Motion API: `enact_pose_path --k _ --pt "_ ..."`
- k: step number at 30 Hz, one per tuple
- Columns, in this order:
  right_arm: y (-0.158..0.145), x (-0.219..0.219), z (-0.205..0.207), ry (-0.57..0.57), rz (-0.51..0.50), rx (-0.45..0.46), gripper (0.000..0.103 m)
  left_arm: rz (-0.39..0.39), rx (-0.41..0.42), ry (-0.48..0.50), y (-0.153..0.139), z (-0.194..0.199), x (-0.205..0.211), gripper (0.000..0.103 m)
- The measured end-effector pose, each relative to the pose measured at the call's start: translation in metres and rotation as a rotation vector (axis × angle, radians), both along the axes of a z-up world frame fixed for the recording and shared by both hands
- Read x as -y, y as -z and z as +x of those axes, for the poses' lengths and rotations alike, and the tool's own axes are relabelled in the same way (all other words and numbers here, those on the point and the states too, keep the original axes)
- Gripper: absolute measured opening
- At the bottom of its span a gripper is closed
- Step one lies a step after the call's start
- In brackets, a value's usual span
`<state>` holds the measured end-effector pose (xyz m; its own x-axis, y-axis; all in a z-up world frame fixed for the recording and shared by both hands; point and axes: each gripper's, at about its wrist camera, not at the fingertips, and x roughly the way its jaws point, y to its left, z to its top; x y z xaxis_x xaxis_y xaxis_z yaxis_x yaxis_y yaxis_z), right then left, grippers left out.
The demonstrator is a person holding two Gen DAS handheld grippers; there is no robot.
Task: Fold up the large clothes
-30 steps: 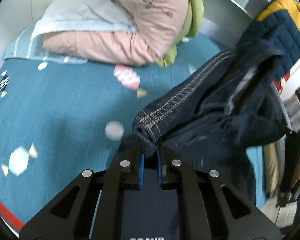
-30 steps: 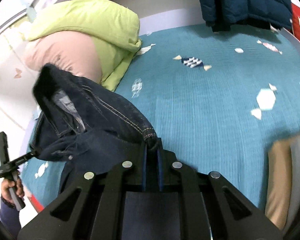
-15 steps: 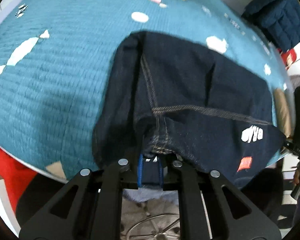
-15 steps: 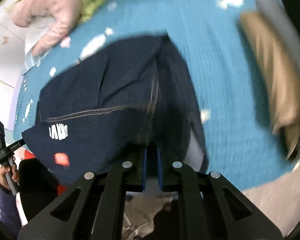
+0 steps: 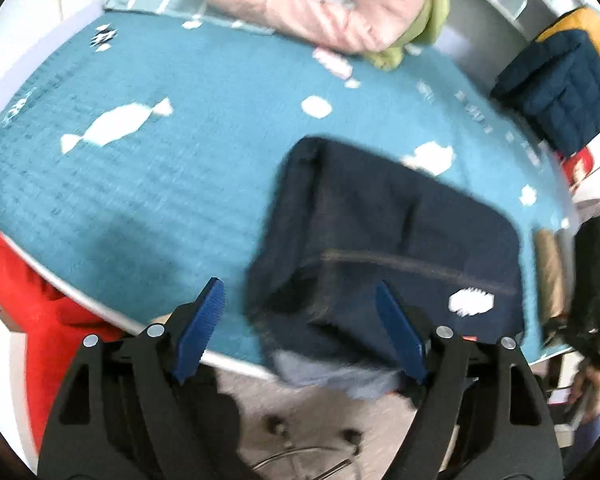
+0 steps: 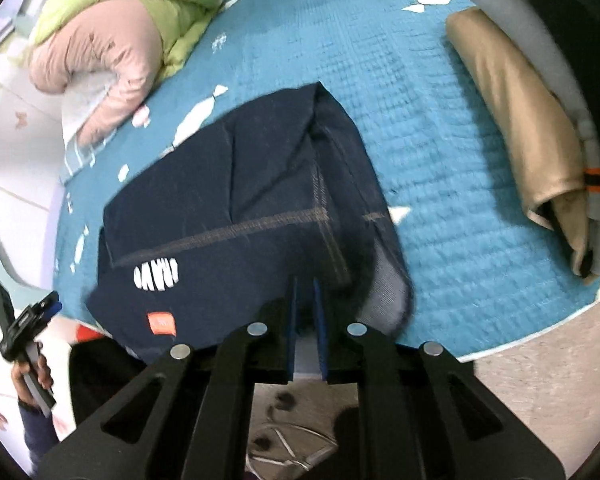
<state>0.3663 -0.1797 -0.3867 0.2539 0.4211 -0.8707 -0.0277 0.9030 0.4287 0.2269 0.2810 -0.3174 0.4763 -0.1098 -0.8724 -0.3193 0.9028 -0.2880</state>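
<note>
The left wrist view is motion-blurred, so the white print on the jeans [image 5: 388, 248] at lower right cannot be read. In the right wrist view, the lower frame edge cuts off the hand [image 6: 32, 376] at lower left, and the black object along the right edge cannot be identified.

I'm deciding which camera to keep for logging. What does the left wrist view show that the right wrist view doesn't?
Only the left wrist view shows the left gripper close up, jaws wide open, a navy and yellow quilted jacket at the far edge, and something red below the bed. Only the right wrist view shows the right gripper, jaws nearly closed at the jeans' edge, and an orange tag. Both show the jeans, teal bedspread, pink and green bedding and tan folded clothes.
</note>
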Motion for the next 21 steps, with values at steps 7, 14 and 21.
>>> enact_pose_path --k 7,14,21 --pt "0.039 -0.037 0.026 0.064 0.061 -0.074 0.010 0.026 -0.121 0.187 0.059 0.063 0.080 0.083" --pt "0.082 -0.016 0.019 0.082 0.016 -0.175 0.000 0.085 -0.157 0.232 0.105 0.047 0.086 0.083" --pt "0.039 -0.060 0.031 0.002 -0.074 -0.097 0.005 -0.045 -0.033 0.209 0.084 0.041 0.059 0.083"
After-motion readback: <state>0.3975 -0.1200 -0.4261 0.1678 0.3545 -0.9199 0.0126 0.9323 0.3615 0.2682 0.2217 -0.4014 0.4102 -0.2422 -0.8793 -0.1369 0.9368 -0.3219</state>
